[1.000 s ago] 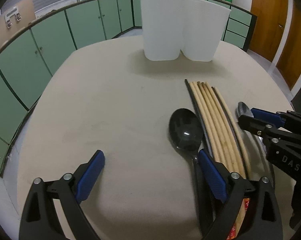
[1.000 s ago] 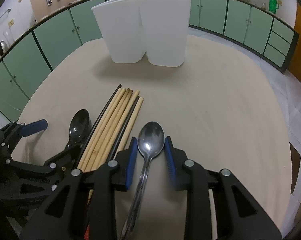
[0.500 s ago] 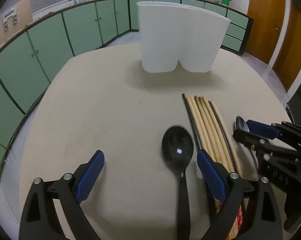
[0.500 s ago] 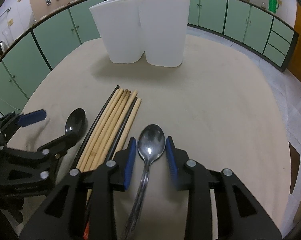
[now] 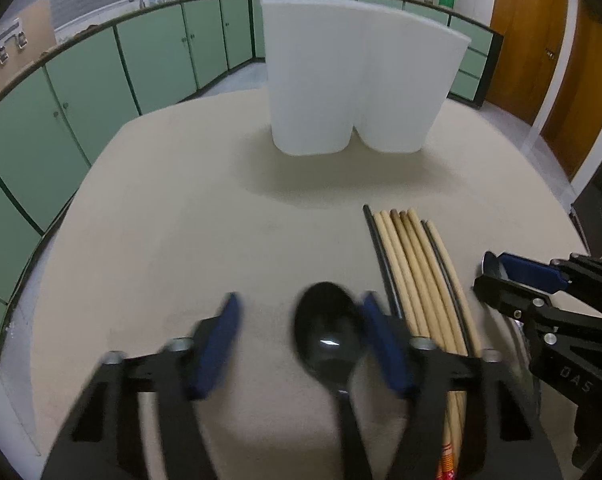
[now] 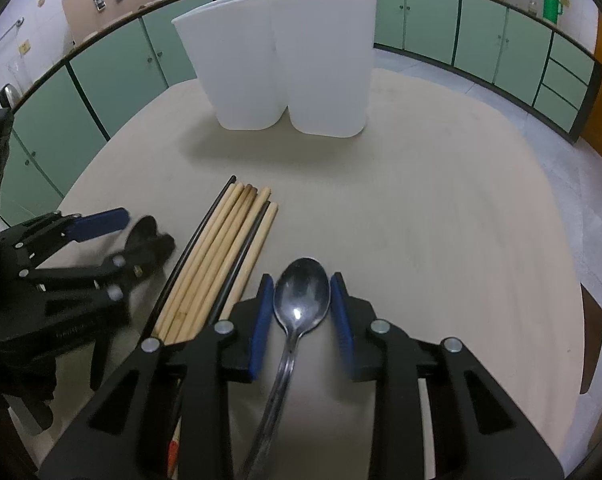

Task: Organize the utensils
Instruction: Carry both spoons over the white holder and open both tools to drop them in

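Observation:
A black spoon (image 5: 328,343) lies on the beige table between the blue pads of my left gripper (image 5: 301,340), whose jaws are blurred and partly closed around its bowl, with gaps still on both sides. A metal spoon (image 6: 301,300) lies between the pads of my right gripper (image 6: 301,312), jaws narrow, close beside the bowl. A bundle of wooden and black chopsticks (image 5: 415,276) lies between the spoons; it also shows in the right wrist view (image 6: 225,248). The white two-compartment holder (image 5: 361,92) stands upright at the far side, also in the right wrist view (image 6: 289,64).
The beige table (image 5: 181,220) is round-edged, with green cabinets (image 5: 81,92) beyond it on the left and back. Wooden doors (image 5: 541,52) stand at the right. The right gripper (image 5: 541,308) is close to the chopsticks' right side in the left wrist view.
My left gripper has shifted right over the black spoon and its jaws have narrowed from wide open. My right gripper has stayed around the metal spoon.

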`<state>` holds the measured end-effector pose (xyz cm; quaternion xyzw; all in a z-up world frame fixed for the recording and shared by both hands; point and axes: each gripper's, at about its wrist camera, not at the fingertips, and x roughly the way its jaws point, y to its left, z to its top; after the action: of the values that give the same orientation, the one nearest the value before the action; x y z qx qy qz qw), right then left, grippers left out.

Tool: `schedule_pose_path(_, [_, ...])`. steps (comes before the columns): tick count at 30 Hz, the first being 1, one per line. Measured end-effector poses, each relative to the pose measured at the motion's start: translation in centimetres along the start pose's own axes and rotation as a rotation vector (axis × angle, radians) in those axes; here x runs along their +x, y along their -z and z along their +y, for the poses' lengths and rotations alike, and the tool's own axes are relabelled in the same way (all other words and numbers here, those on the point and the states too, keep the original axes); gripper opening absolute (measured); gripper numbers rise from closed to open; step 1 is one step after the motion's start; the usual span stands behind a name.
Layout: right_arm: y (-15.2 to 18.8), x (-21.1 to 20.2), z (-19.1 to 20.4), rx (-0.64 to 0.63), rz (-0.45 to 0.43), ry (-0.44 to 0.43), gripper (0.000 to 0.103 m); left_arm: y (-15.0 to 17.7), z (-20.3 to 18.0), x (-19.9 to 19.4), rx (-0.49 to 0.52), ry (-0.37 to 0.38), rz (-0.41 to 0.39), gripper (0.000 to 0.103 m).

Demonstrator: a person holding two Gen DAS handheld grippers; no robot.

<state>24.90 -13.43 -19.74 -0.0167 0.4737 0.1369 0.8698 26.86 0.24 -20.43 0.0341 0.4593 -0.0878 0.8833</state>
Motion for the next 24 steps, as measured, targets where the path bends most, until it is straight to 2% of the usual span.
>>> schedule_pose_path(1, [0.0, -0.2, -0.1, 0.003, -0.009, 0.011, 0.028, 0.0, 0.2, -0.1, -0.006, 0.022, -0.004, 0.037])
schedule_pose_path(3, [0.1, -0.9, -0.3, 0.010, -0.041, 0.022, 0.028, 0.1, 0.6, -0.5, -0.027, 0.067, -0.017, 0.035])
schedule_pose_path(5, [0.1, -1.8, -0.6, 0.024, -0.078, 0.015, 0.028, 0.2, 0.8, -1.3, -0.033, 0.078, -0.046, 0.035])
schedule_pose_path(10, [-0.1, -5.4, -1.4, 0.042, -0.204, -0.005, 0.028, 0.7, 1.0, -5.2, -0.032, 0.081, -0.213, 0.035])
schedule_pose_path(16, [-1.8, -9.3, -1.9, 0.039, -0.338, -0.034, 0.028, -0.8, 0.5, -9.0, -0.027, 0.065, -0.417, 0.035])
schedule_pose_path(19, [-3.1, -11.6, -2.0, 0.033, -0.409, -0.043, 0.028, -2.4, 0.6, -10.8, -0.034, 0.068, -0.504, 0.035])
schedule_pose_path(24, [-7.7, -15.4, -2.6, 0.003, -0.525, -0.076, 0.027, -6.2, 1.1, -13.1, -0.050, 0.081, -0.618, 0.035])
